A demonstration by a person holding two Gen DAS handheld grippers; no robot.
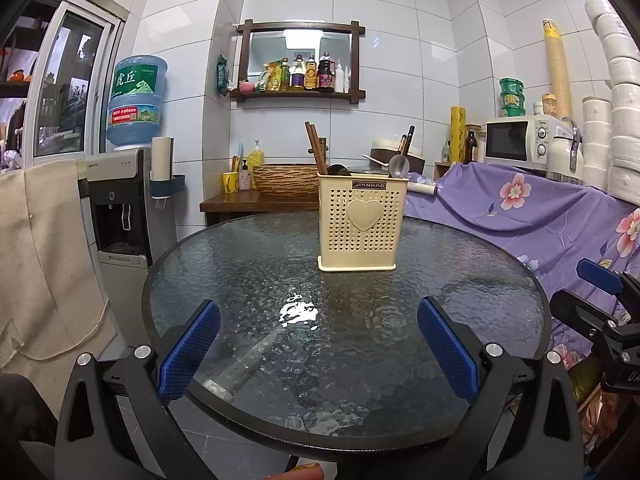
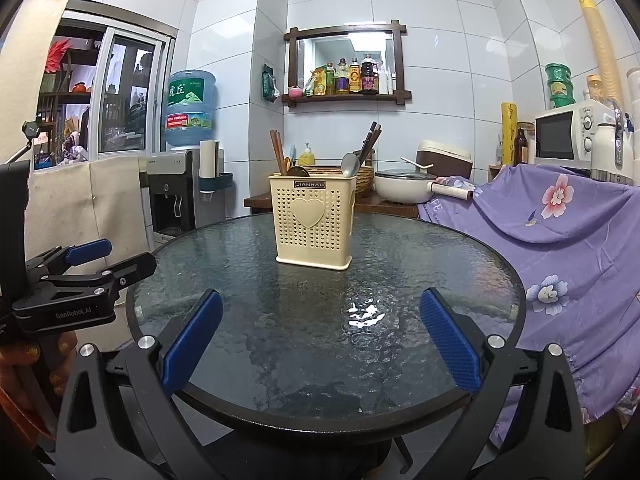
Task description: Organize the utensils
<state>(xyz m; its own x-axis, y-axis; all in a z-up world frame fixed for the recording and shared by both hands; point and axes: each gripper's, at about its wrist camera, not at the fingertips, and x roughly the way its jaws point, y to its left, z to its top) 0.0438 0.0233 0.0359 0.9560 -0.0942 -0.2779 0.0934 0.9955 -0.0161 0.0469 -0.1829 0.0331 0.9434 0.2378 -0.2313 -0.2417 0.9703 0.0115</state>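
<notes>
A cream perforated utensil holder (image 1: pixel 362 228) with a heart on its front stands upright on the round glass table (image 1: pixel 248 264), toward the far side. Brown chopsticks (image 1: pixel 315 148), a metal spoon (image 1: pixel 399 167) and dark chopsticks (image 1: pixel 407 140) stick out of it. The holder also shows in the right wrist view (image 2: pixel 314 222), with the spoon (image 2: pixel 350 165) and brown chopsticks (image 2: pixel 277 150). My left gripper (image 1: pixel 319 322) is open and empty over the near table edge. My right gripper (image 2: pixel 320 312) is open and empty, beside the left one.
A water dispenser (image 1: pixel 120 208) and a cloth-draped object (image 1: pixel 44 240) stand left of the table. A purple floral cloth (image 1: pixel 520 208) covers furniture on the right, with a microwave (image 1: pixel 520 140) behind. A wooden counter (image 2: pixel 384 200) with a white pot lies behind the table.
</notes>
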